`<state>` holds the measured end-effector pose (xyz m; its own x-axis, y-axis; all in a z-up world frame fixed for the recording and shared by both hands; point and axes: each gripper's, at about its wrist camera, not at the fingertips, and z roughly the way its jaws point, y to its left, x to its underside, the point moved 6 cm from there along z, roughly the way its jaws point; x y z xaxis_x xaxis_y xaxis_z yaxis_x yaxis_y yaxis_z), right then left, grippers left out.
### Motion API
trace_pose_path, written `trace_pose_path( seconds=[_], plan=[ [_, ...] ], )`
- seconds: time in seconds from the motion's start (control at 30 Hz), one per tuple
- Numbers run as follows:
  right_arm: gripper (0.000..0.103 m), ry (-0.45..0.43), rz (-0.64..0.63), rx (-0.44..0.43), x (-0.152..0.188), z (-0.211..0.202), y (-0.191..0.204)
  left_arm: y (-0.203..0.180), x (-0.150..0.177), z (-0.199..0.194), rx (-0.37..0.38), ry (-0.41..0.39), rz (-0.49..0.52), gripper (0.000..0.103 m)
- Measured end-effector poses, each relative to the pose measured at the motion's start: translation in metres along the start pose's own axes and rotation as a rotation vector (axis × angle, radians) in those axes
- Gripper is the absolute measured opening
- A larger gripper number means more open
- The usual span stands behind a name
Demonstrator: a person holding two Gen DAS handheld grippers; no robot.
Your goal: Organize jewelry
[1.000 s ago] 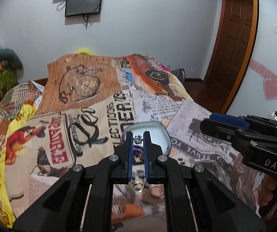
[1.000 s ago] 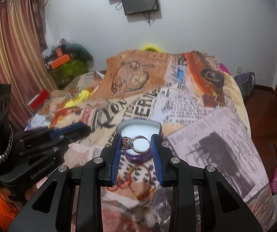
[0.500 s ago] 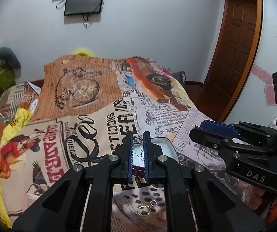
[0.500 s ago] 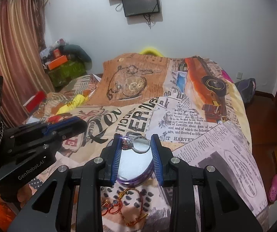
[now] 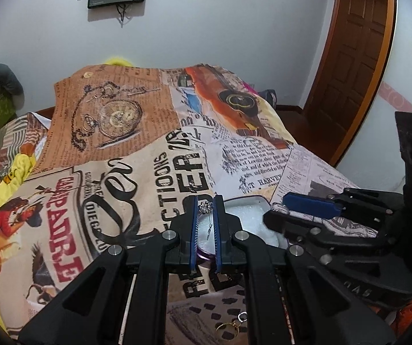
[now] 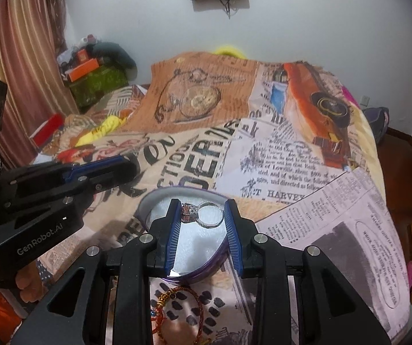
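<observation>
Right gripper (image 6: 203, 215) clamps one ring (image 6: 203, 215); left gripper (image 5: 206, 210) pinches one earring (image 5: 206, 207).

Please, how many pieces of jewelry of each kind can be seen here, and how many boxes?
Silver ring: 1
Silver earring: 1
Gold hoop: 1
Red-and-gold bracelet: 1, partly hidden
Purple box: 1
Total: 5

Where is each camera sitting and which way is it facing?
Left wrist: on the left tool, looking down its fingers at the purple box; it pinches an earring; right tool alongside.
Right wrist: on the right tool, facing the purple box, clamping a ring; left tool alongside.
Shared: box, printed bedspread.
</observation>
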<state>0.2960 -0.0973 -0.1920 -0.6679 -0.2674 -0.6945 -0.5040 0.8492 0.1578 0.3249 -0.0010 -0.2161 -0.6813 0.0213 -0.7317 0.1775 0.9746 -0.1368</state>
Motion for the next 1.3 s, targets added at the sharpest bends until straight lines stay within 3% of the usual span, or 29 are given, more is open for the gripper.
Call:
trace_pose_path(
  seconds=[0.57,1.03,1.3],
  plan=[
    [0.028,0.062,-0.027,-0.024,0.013,0.014,0.001,-0.008,0.011,0.026,0.084,0.108,-0.012,0.008],
    [0.030,0.104,-0.028,-0.034,0.015,0.012,0.004,-0.004,0.004,0.000,0.051,0.100,-0.013,0.009],
    [0.030,0.074,-0.024,-0.012,0.011,-0.013,0.006,-0.007,0.010,-0.030,0.024,0.085,0.008,0.024]
  ],
)
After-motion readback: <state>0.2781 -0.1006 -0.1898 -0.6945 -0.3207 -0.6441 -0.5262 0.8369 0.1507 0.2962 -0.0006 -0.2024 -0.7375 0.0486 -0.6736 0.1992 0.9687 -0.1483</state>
